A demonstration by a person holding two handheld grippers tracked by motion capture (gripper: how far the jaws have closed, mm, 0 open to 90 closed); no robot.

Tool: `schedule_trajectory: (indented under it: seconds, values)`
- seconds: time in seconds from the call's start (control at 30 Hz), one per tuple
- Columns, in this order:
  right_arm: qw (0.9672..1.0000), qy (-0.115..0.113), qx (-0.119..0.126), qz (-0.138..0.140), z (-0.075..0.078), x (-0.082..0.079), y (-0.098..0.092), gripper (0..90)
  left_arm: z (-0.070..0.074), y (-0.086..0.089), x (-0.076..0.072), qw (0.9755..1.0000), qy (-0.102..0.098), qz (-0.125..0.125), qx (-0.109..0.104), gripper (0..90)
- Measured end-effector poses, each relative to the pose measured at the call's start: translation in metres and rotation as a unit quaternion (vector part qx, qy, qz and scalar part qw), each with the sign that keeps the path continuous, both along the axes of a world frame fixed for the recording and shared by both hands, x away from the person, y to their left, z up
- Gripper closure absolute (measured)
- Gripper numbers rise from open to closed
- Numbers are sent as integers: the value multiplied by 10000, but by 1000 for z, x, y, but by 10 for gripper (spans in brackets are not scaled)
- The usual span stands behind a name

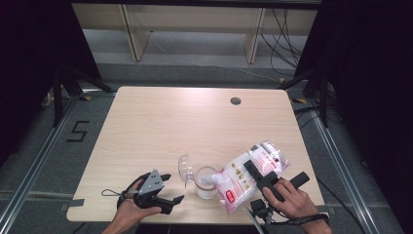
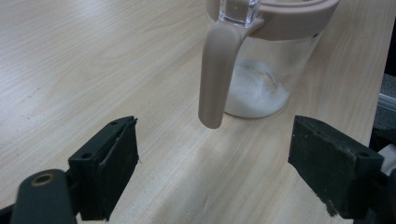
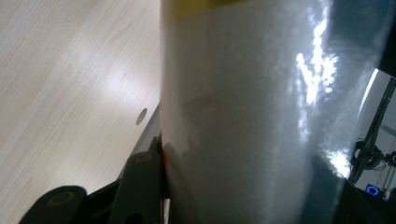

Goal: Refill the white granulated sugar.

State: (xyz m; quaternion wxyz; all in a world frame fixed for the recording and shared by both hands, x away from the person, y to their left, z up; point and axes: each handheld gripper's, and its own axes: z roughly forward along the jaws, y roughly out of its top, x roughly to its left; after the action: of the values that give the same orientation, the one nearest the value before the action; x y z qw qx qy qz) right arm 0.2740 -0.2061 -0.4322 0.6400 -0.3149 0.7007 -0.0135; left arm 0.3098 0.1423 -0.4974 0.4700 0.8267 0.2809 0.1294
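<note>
A clear glass jar (image 1: pixel 206 183) with a pink rim stands near the table's front edge, a little white powder (image 2: pixel 254 95) in its bottom. Its hinged lid (image 1: pixel 185 167) is tipped open to the left, and a pink handle (image 2: pixel 217 74) hangs down the jar's side. My right gripper (image 1: pixel 249 168) is shut on a plastic bag of white granules (image 1: pixel 248 178), tilted with its lower corner over the jar's mouth. In the right gripper view the bag (image 3: pixel 243 116) sits between the jaws of my right gripper (image 3: pixel 247 196). My left gripper (image 1: pixel 174 187) rests open left of the jar; its jaws (image 2: pixel 215 140) are wide apart, holding nothing.
The light wooden table (image 1: pixel 160 126) has a round cable hole (image 1: pixel 235 101) at the back right. Beyond it stand wooden furniture legs (image 1: pixel 134 34) and loose cables (image 1: pixel 287 34) on the floor. Dark stands flank both sides.
</note>
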Motion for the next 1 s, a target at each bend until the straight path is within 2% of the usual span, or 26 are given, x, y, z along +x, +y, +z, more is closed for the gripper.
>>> schedule_trajectory:
  seconds: [0.27,0.4,0.47,0.73,0.87,1.0]
  values:
    - [9999,-15,97,-21,1,0,-1,612,0,0,0,10000,2,14,-1,154]
    - [9999,-84,-18,65,3,0,-1,619,0,0,0,10000,2,4,-7,153]
    - [9999,1,112,-27,1,-1,-1,623,0,0,0,10000,13,-6,3,154]
    - [9999,-32,139,21,1,-1,-1,632,0,0,0,10000,-6,-11,35,154]
    - [9999,0,101,-6,1,-1,-2,635,0,0,0,10000,-10,18,-12,154]
    - [10000,-68,9,68,4,0,-1,636,0,0,0,10000,-7,3,19,154]
